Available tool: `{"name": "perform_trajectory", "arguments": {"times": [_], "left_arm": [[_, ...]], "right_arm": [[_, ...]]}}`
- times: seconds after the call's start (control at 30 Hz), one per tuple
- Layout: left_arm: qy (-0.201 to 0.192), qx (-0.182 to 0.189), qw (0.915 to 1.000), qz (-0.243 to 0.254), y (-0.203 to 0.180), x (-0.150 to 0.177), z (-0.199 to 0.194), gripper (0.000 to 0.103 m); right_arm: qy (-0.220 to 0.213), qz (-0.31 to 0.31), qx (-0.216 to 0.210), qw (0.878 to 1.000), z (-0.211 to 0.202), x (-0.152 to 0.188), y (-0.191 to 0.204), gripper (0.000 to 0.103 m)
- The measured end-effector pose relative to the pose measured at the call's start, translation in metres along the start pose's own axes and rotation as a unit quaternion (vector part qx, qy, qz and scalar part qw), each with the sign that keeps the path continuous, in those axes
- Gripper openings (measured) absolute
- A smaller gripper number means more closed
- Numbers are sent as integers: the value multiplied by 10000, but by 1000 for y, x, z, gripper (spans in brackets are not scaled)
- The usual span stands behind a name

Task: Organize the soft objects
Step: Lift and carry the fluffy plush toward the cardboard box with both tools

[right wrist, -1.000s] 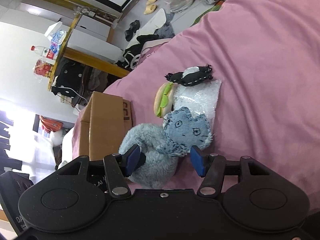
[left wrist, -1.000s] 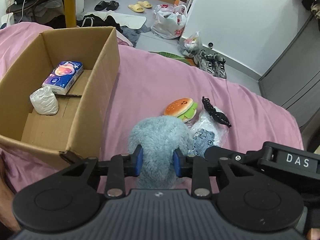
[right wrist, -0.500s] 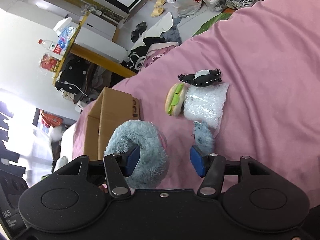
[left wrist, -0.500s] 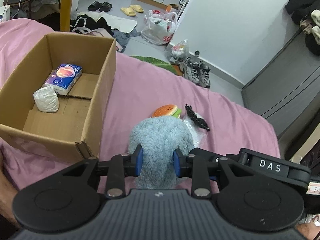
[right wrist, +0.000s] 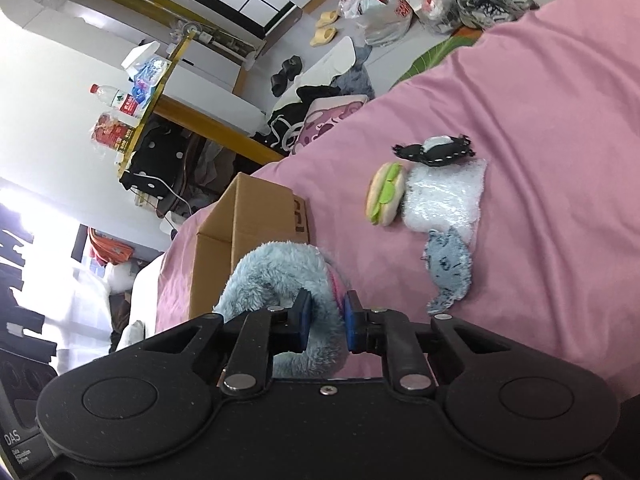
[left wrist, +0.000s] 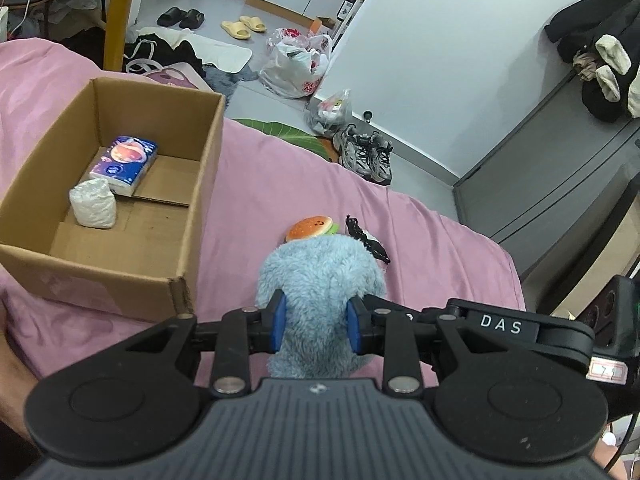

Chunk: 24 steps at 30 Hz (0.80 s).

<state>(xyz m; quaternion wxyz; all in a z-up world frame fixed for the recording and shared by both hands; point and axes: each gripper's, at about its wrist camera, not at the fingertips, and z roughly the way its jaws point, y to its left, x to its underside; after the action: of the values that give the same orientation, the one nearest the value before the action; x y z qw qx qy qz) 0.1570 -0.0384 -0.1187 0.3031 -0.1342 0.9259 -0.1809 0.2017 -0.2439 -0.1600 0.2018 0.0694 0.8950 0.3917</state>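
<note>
I have the fluffy blue toy (left wrist: 320, 280) pinched in both claws. My left claw (left wrist: 316, 328) squeezes its thick middle. My right claw (right wrist: 325, 320) has just been closing, and now it nips a thin fold of the fur. The toy hangs above the pink blanket (left wrist: 280, 176).

It looks light, soft and squishy, so I think it will sag and flop. The fur may slip, so the fat middle is the best place to hold.

The cardboard box (left wrist: 200, 184) sits to the left of my left claw. A tissue pack (left wrist: 124, 164) and a white bag (left wrist: 93, 209) lie inside, with room to spare. I must lift the toy over the near wall. Past the toy lie a burger toy (right wrist: 383, 194), a black thing (right wrist: 434, 151), a shiny bag (right wrist: 444, 200) and a small blue cloth toy (right wrist: 448, 266).
</note>
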Motion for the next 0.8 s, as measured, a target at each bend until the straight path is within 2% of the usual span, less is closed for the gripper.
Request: {"name": "perform_trajectory", "arguments": {"times": [0.37,0.8], "left_arm": [[-229,92,9996,101,12,-12,-25,29],[-451,161,9988,56,34,-28,-46,29]], "right_arm": [[-334,-330,-13,9989,-7,2,38,16],[-498,-582,29,9971,0,5,75,16]]}}
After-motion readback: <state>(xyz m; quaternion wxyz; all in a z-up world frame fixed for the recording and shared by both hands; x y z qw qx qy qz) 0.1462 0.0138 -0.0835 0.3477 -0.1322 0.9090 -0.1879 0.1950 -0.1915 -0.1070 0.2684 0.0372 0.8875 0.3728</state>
